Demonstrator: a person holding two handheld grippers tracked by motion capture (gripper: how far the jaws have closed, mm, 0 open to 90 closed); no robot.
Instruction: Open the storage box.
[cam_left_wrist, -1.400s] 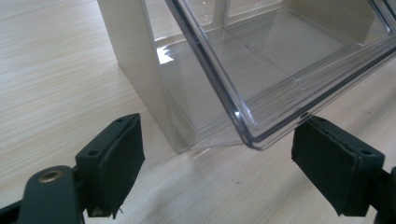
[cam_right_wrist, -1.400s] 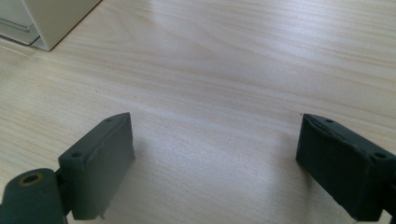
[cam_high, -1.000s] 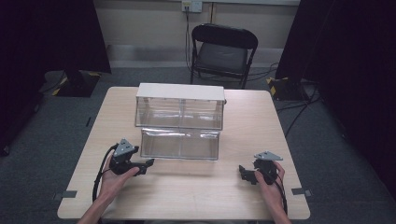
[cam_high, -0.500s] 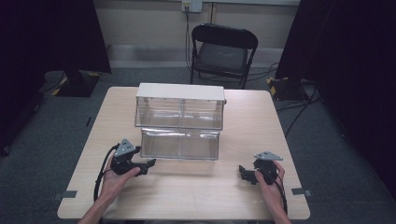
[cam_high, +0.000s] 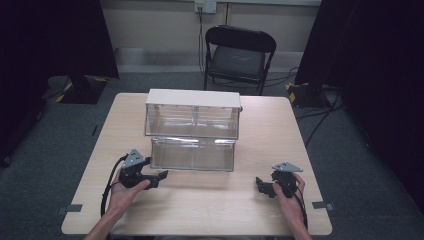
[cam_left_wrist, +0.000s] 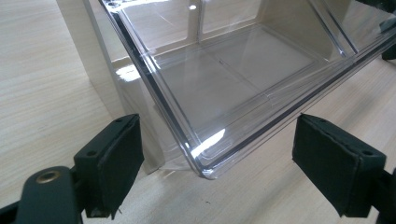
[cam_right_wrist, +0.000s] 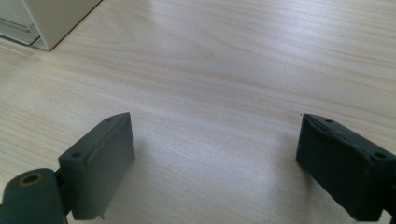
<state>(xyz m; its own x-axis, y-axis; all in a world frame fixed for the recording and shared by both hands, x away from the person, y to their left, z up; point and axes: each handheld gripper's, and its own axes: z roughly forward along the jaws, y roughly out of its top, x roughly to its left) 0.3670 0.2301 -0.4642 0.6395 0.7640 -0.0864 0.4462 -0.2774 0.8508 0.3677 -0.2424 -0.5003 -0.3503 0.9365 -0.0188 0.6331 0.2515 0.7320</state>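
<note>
A clear plastic drawer unit with a white casing (cam_high: 192, 114) stands mid-table. Its lower clear drawer (cam_high: 193, 153) is pulled out toward the front edge. My left gripper (cam_high: 159, 177) rests on the table at the drawer's front left corner, jaws wide open. In the left gripper view that clear drawer corner (cam_left_wrist: 205, 154) sits just ahead, between the open black pads (cam_left_wrist: 112, 158), untouched. My right gripper (cam_high: 261, 186) lies at the front right, open over bare wood (cam_right_wrist: 215, 116). A corner of the white casing (cam_right_wrist: 51, 18) is at that view's top left.
The light wooden table (cam_high: 200, 210) has bare room along its front and both sides. A black folding chair (cam_high: 239, 55) stands behind the table's far edge. Dark curtains flank the room, and cables lie on the grey floor at right.
</note>
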